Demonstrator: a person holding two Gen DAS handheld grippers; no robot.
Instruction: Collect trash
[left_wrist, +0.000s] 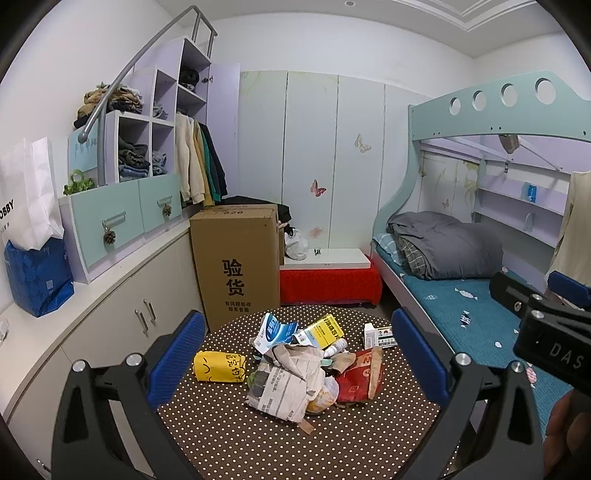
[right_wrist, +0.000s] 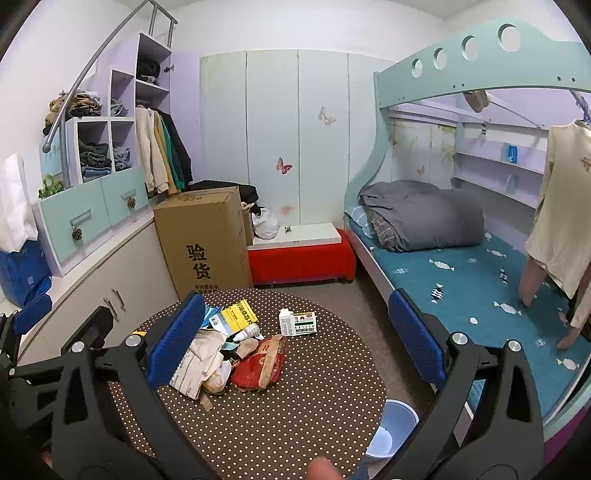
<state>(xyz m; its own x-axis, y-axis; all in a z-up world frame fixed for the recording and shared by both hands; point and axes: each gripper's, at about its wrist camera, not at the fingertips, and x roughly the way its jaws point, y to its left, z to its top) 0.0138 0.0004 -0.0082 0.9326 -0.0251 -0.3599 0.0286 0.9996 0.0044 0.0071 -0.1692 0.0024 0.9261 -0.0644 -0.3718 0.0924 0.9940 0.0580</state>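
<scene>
A pile of trash lies on a round brown dotted table: crumpled newspaper, a yellow packet, a red wrapper, a yellow box, a blue-and-white pack, a small white bottle and a white carton. My left gripper hovers open above the pile. My right gripper is open too, over the table's right part. A pale blue bin stands on the floor beside the table.
A tall cardboard box and a red stool stand behind the table. White cabinets run along the left. A bunk bed with a grey duvet lies close on the right. The right gripper's body shows at the left view's edge.
</scene>
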